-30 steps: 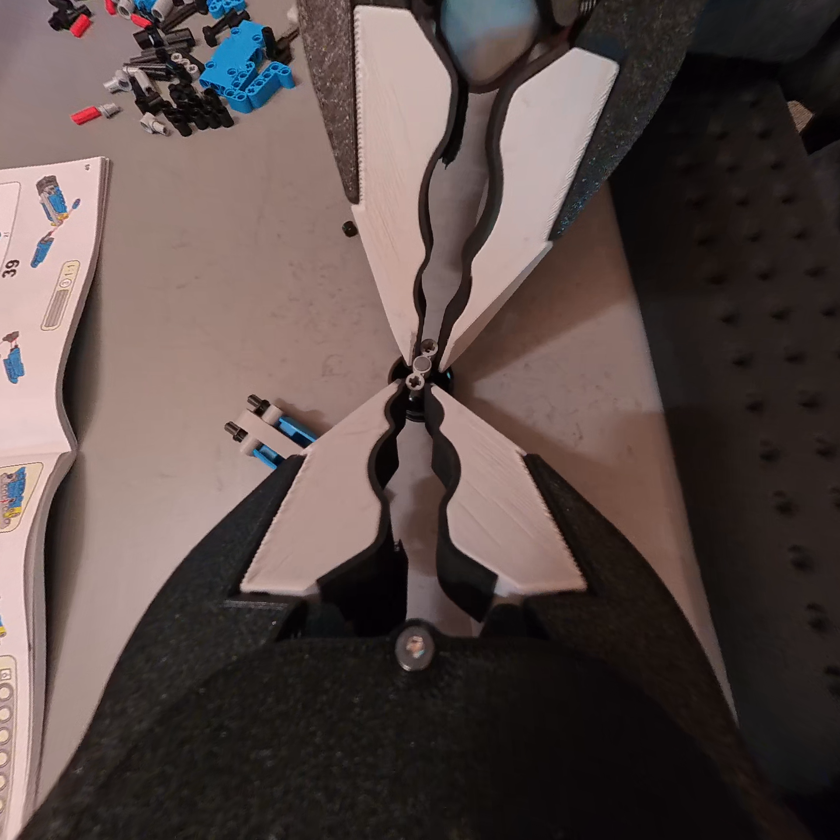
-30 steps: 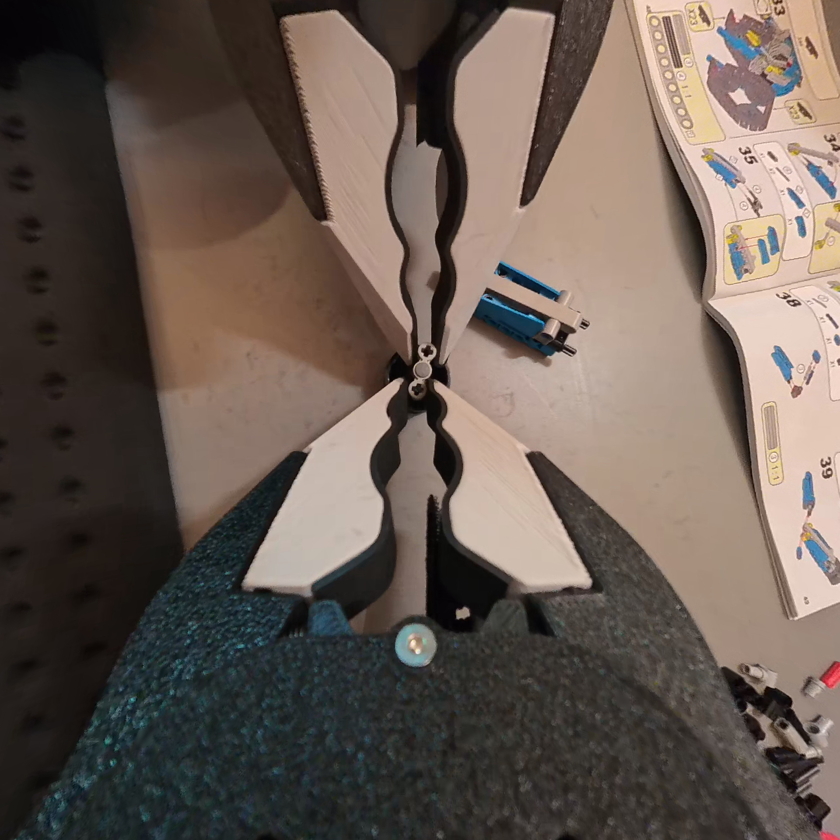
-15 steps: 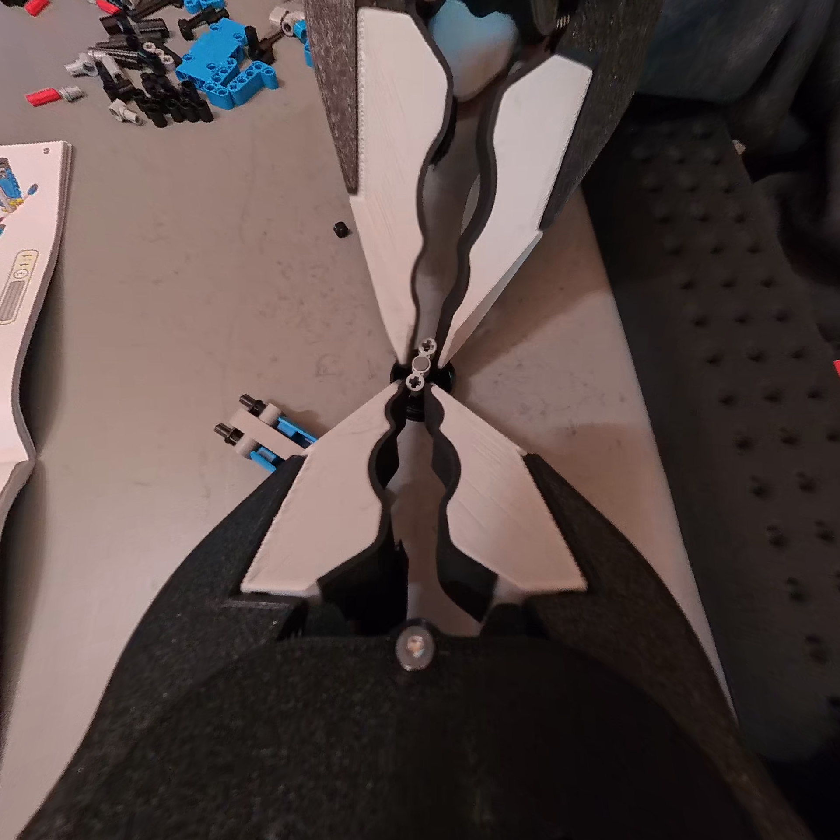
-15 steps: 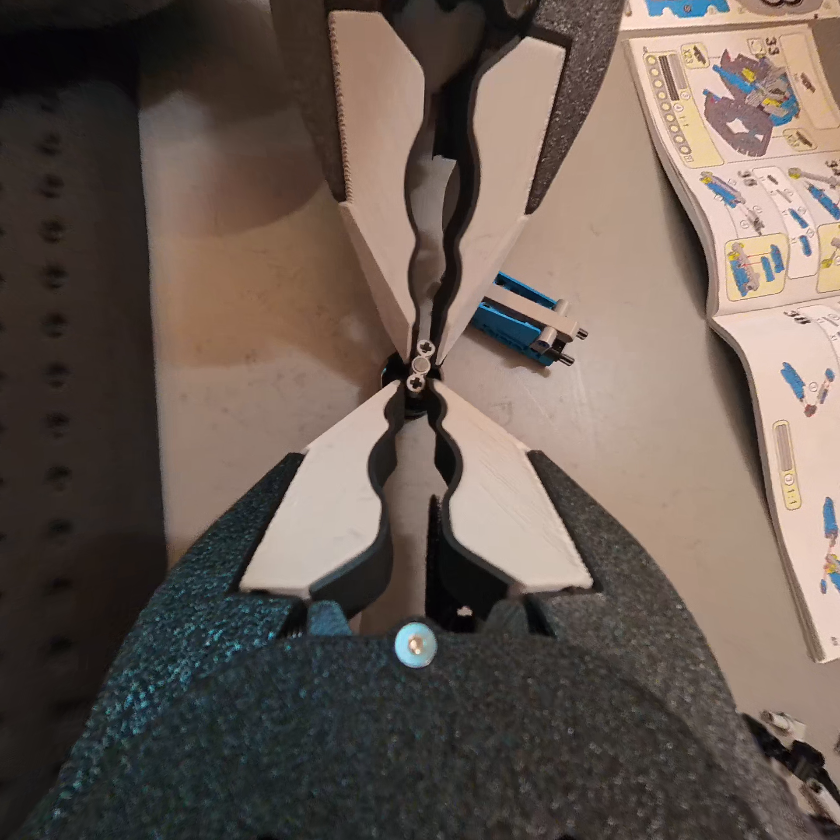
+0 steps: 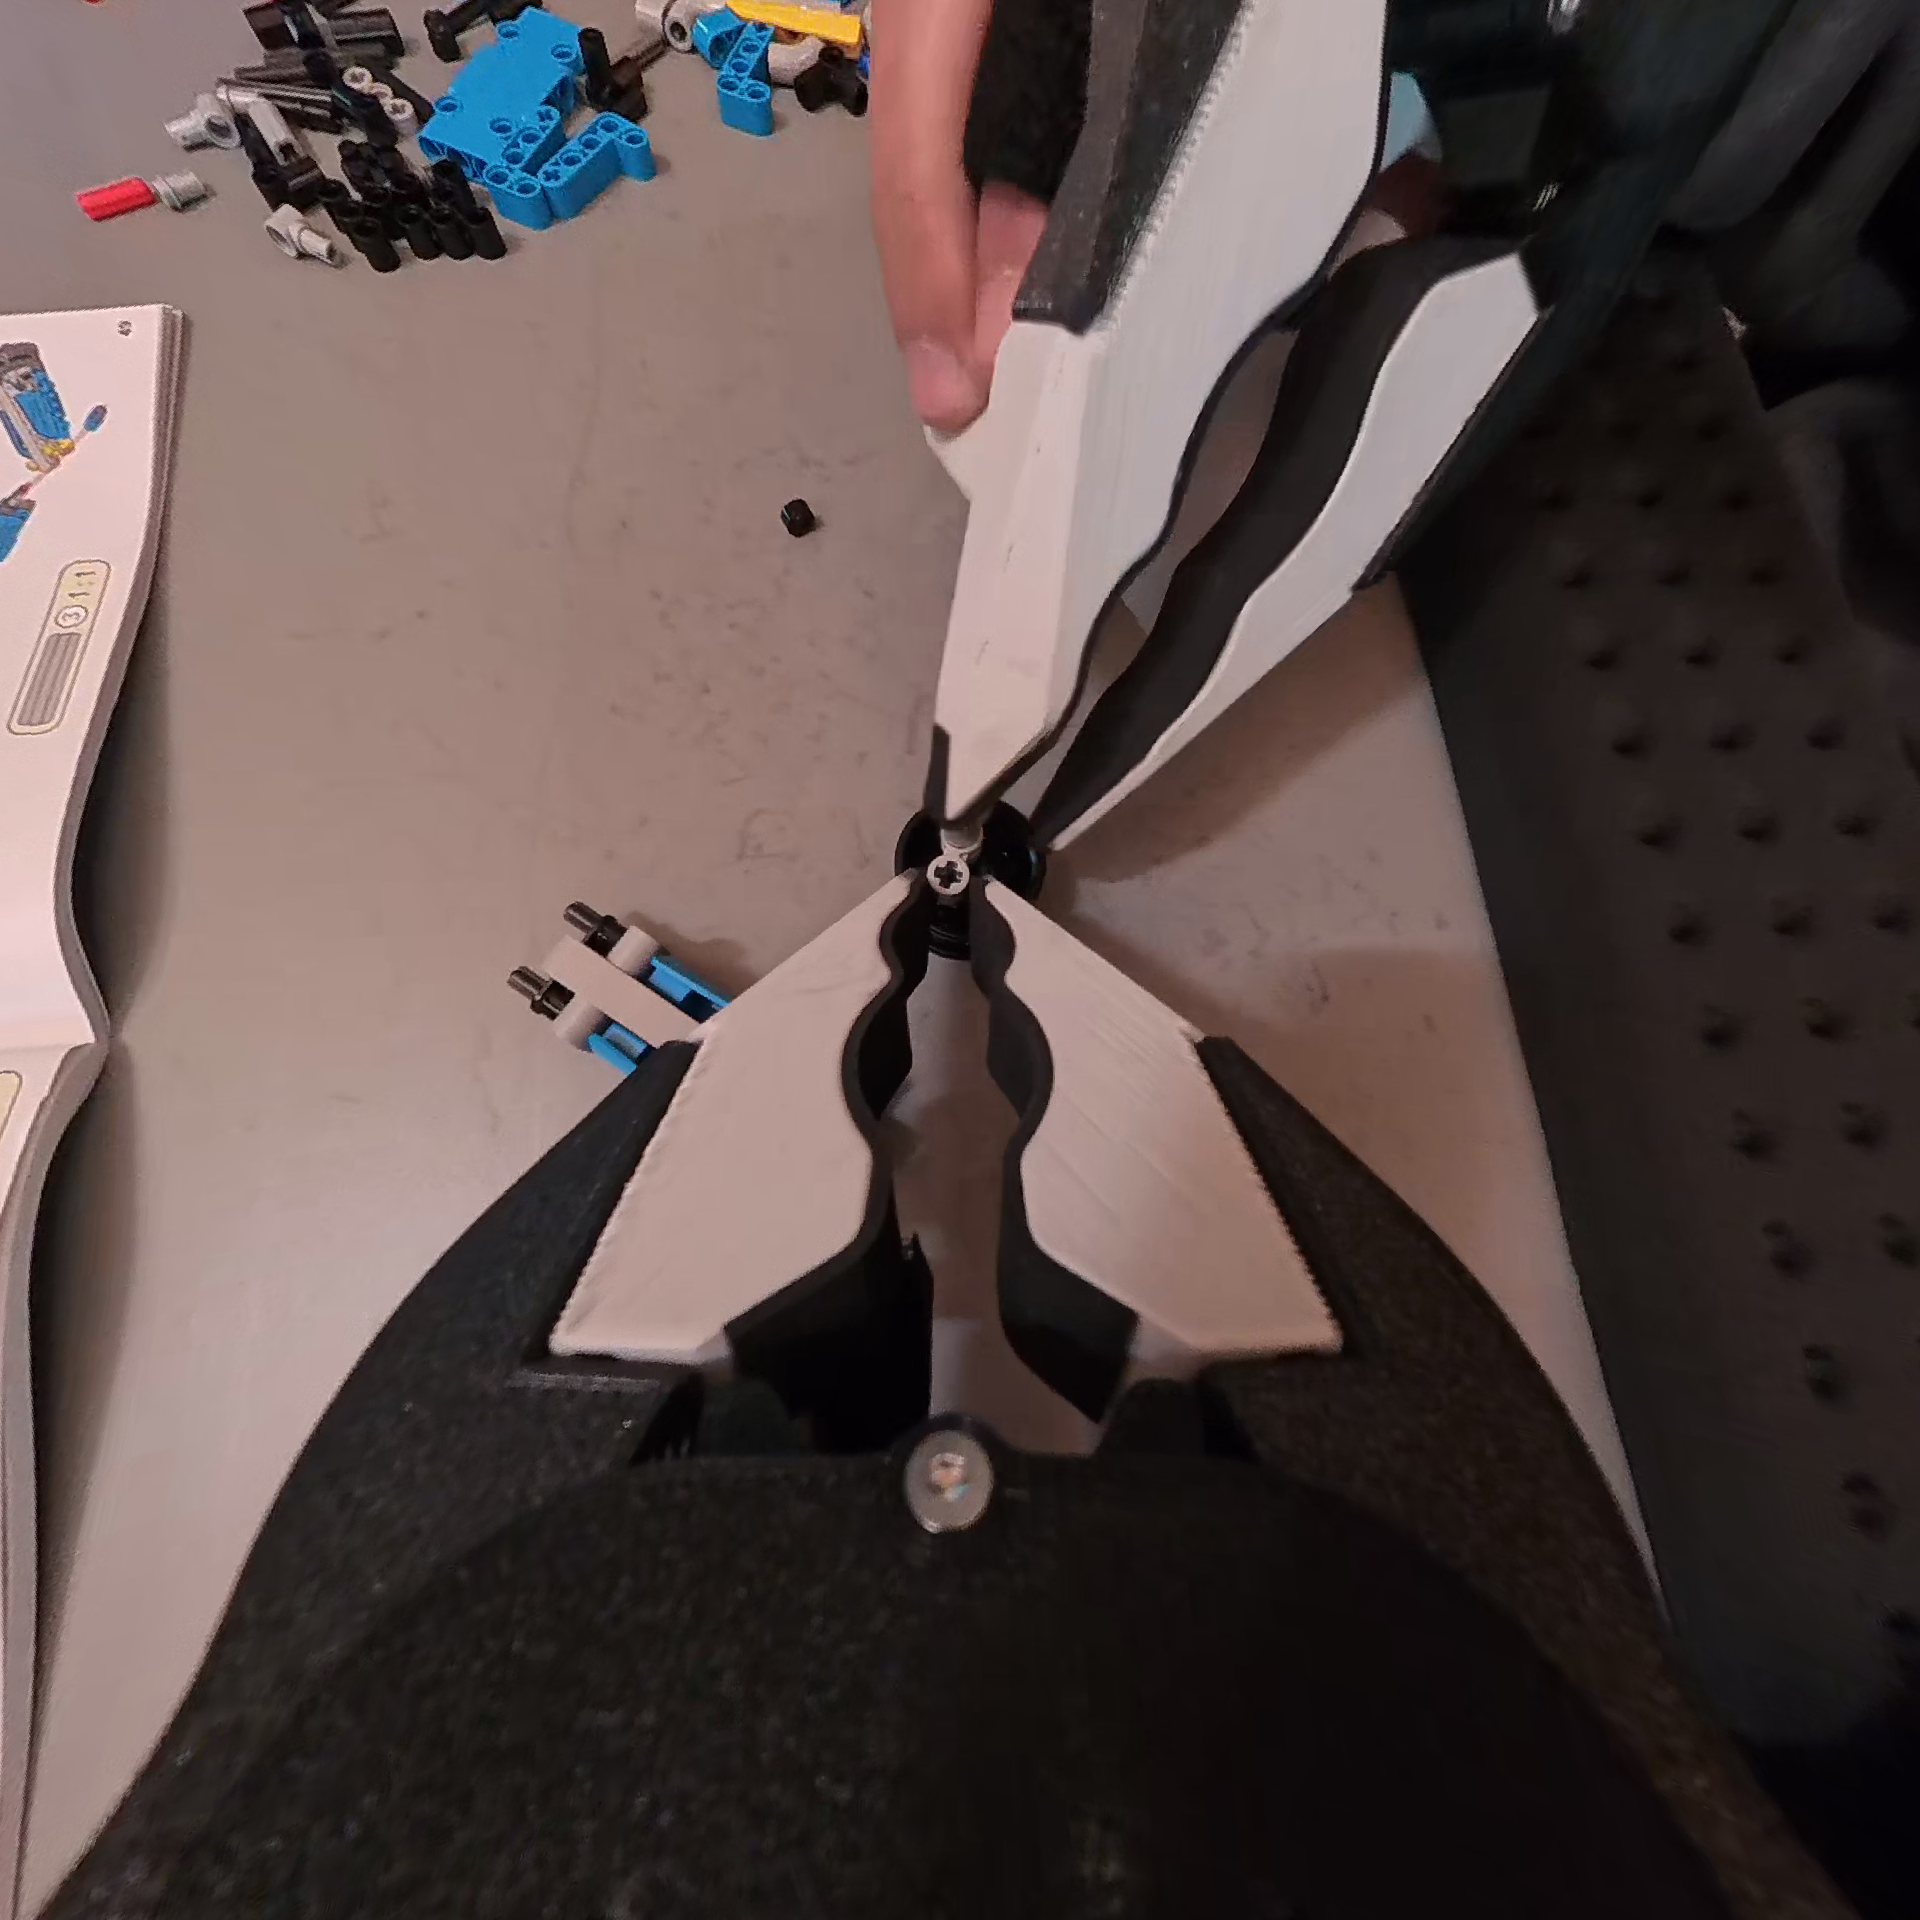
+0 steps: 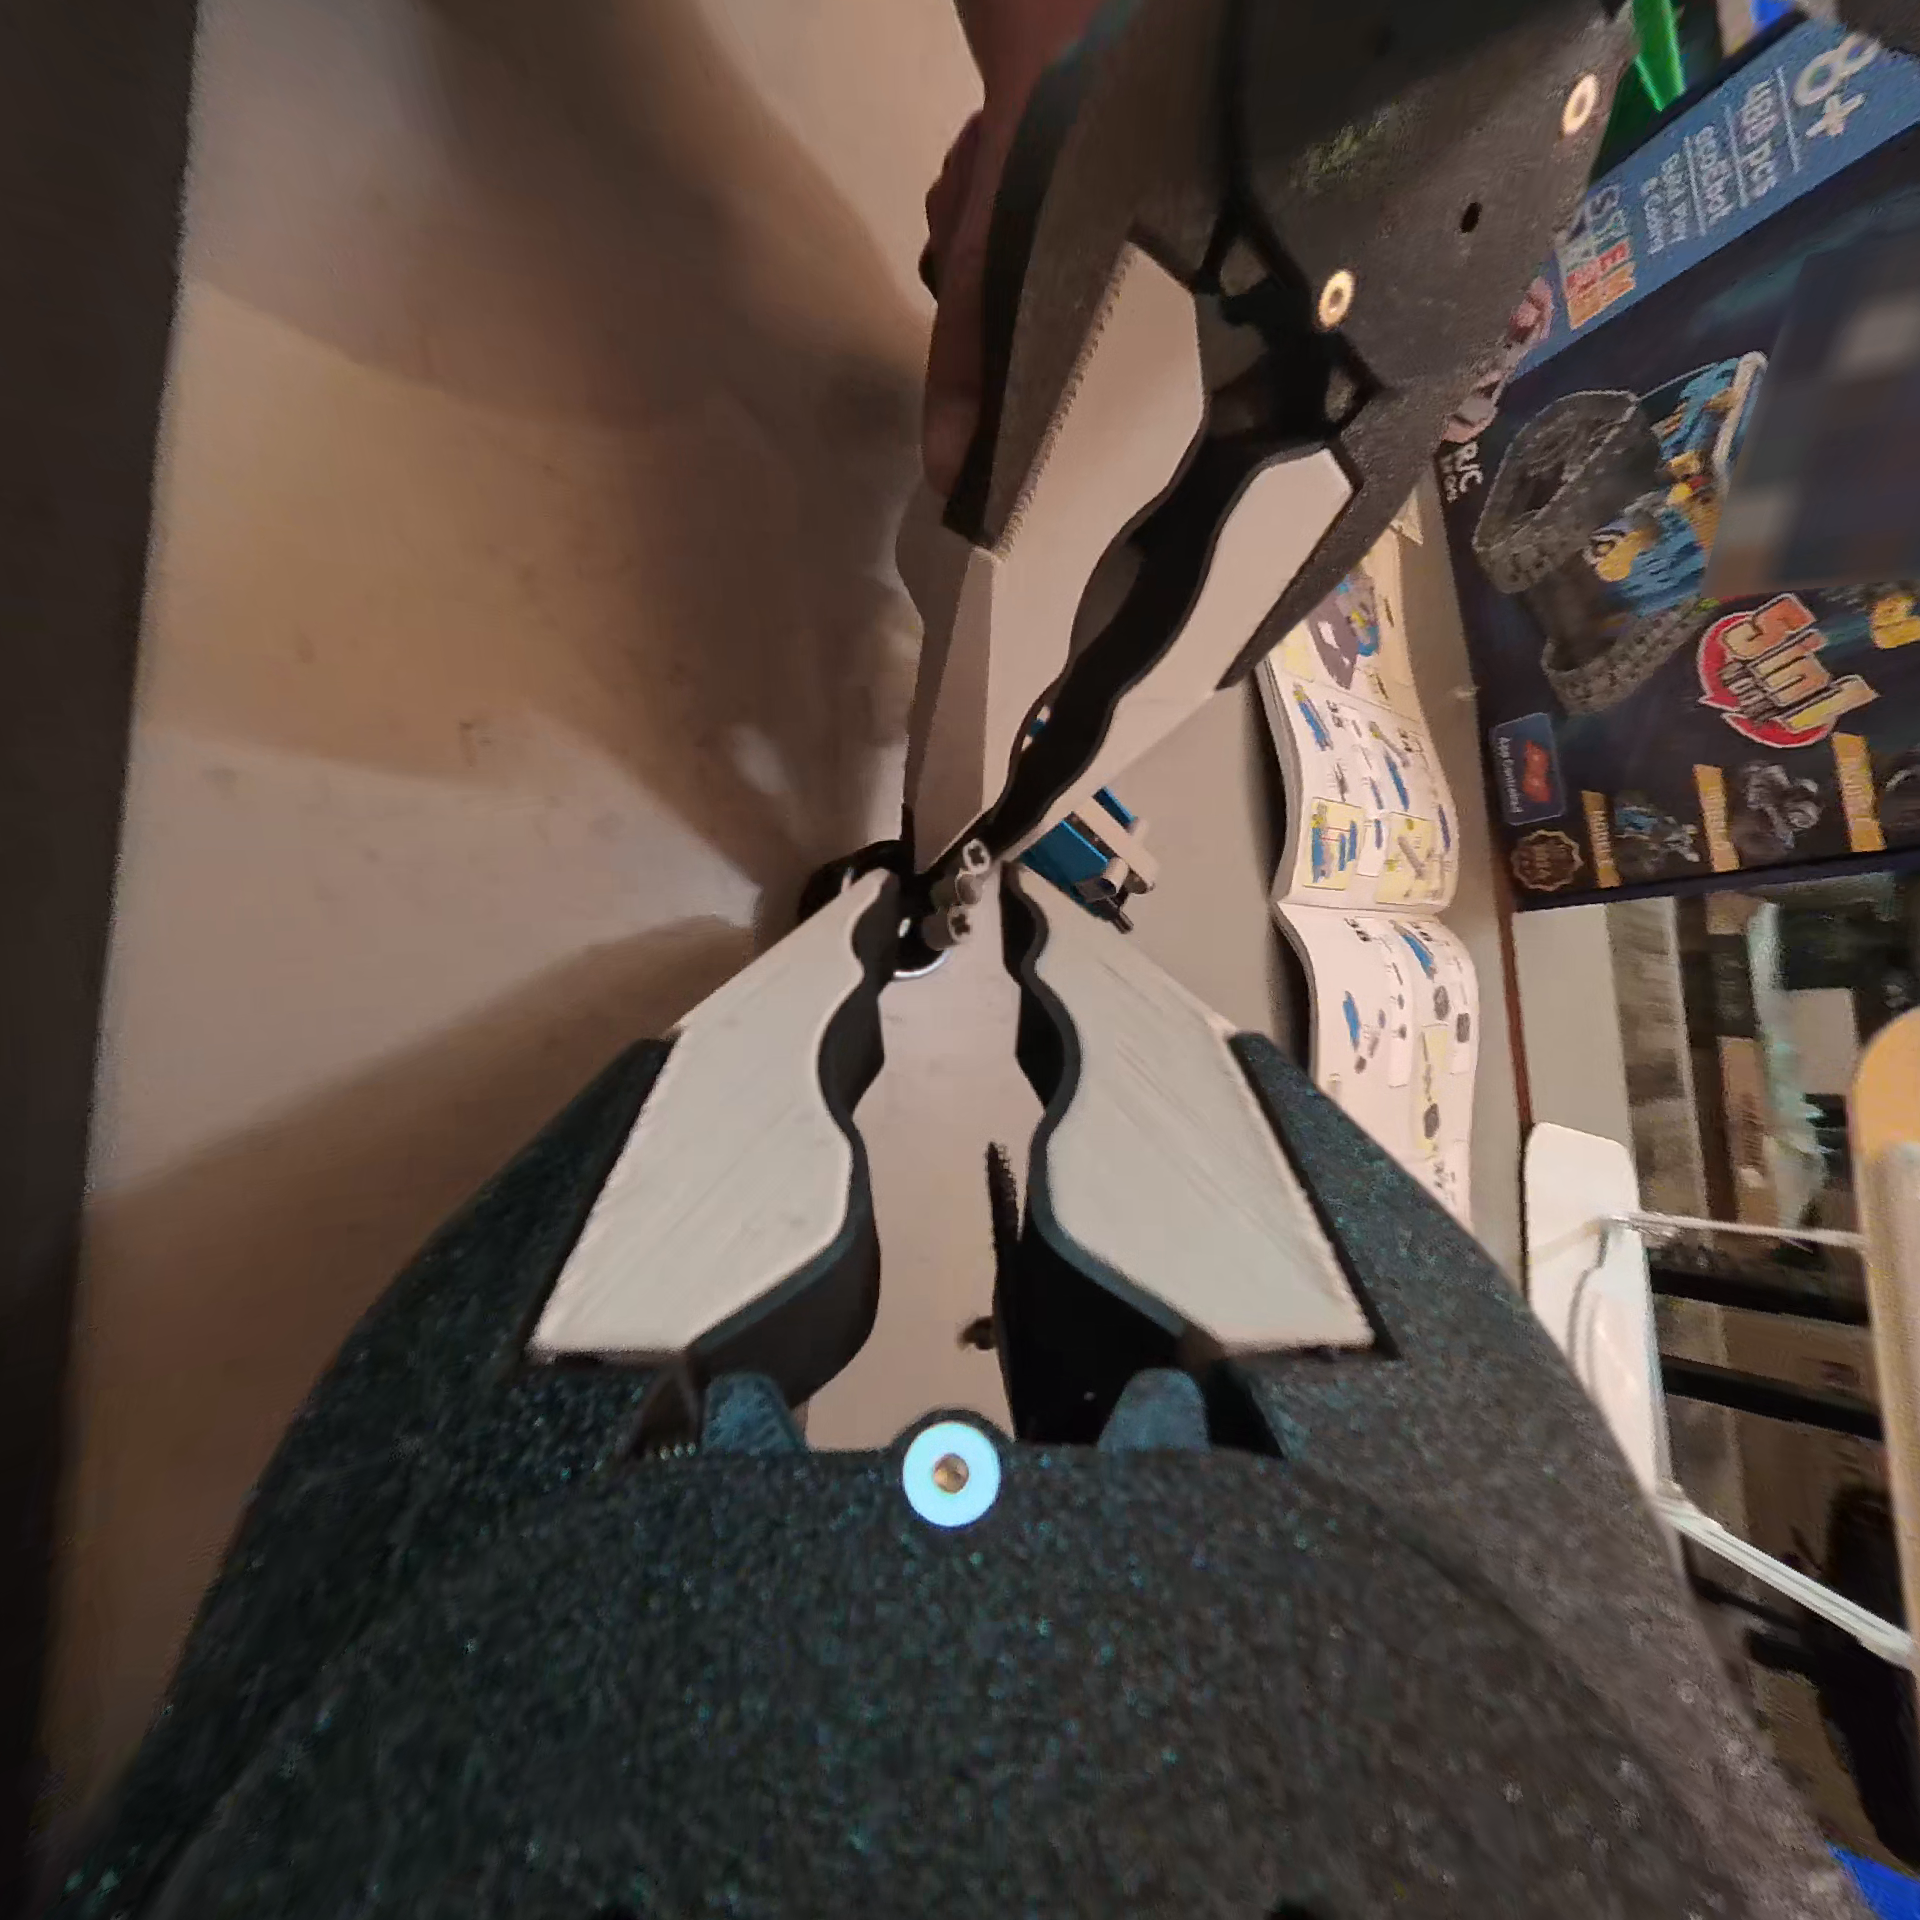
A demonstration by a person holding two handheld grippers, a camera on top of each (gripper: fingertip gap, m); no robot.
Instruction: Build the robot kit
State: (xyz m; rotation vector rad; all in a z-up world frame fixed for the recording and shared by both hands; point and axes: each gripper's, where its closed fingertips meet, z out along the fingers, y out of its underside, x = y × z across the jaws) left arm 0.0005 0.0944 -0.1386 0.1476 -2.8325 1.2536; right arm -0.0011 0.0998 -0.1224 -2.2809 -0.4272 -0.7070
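A small grey connector (image 5: 949,873) with a cross hole sits over a black round piece (image 5: 1013,857), just above the table. My left gripper (image 5: 949,899) is shut on the connector's near end. My right gripper (image 5: 992,826) meets it tip to tip from the far side, tilted, with a hand (image 5: 935,260) on it. In the right wrist view, my right gripper (image 6: 948,899) has its jaws a little apart around the connector (image 6: 958,902). The left gripper (image 6: 961,852) clamps its far end there. The black round piece (image 6: 831,883) shows beside my left finger.
A blue and grey sub-assembly (image 5: 613,987) with black pins lies left of my left gripper. An open instruction booklet (image 5: 73,623) is at the far left. Loose parts (image 5: 416,156) lie at the top left, with a black bush (image 5: 798,516) nearer. A dark dimpled mat (image 5: 1714,935) borders the right. A toy box (image 6: 1714,623) stands behind. The grippers are tip to tip, or close to it.
My right gripper has rolled and tilted sharply, and its jaws have widened. My left gripper stays shut on the connector. The hand on the right gripper has come into view.
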